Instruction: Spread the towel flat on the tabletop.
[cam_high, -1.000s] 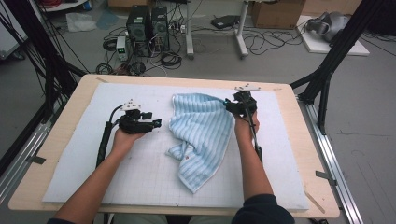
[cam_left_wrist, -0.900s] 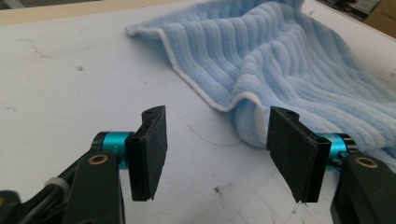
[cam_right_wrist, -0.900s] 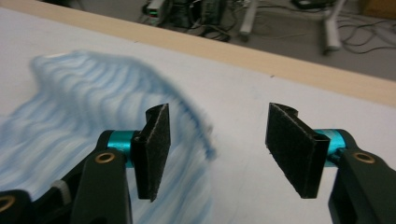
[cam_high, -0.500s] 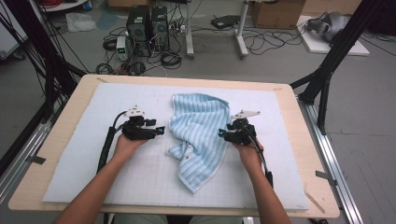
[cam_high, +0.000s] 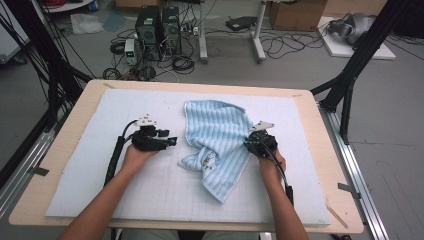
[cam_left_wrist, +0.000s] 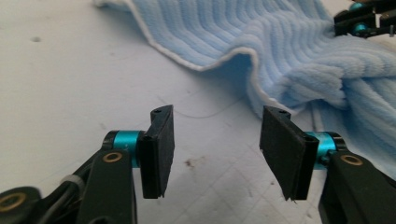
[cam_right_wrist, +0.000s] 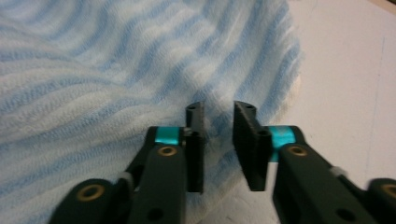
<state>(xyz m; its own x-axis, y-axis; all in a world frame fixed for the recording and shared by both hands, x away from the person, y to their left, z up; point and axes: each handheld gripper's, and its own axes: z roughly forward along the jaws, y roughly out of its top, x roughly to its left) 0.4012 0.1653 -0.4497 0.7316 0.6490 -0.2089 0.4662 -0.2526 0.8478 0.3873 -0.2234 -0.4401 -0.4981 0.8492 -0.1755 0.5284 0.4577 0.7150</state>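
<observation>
I've got the striped towel (cam_high: 218, 137) crumpled mid-table. My right tool (cam_right_wrist: 218, 140) has been closing, jaws narrow over its right edge, not yet pinching. Left tool (cam_left_wrist: 215, 149) gapes empty beside the hem; next, bite both.

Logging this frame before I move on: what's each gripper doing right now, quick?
Left gripper: open, jaws just been closing, nothing between them, short of the blue striped towel.
Right gripper: narrow gap, jaws just been closing at the towel's edge; no grip visible.
</observation>
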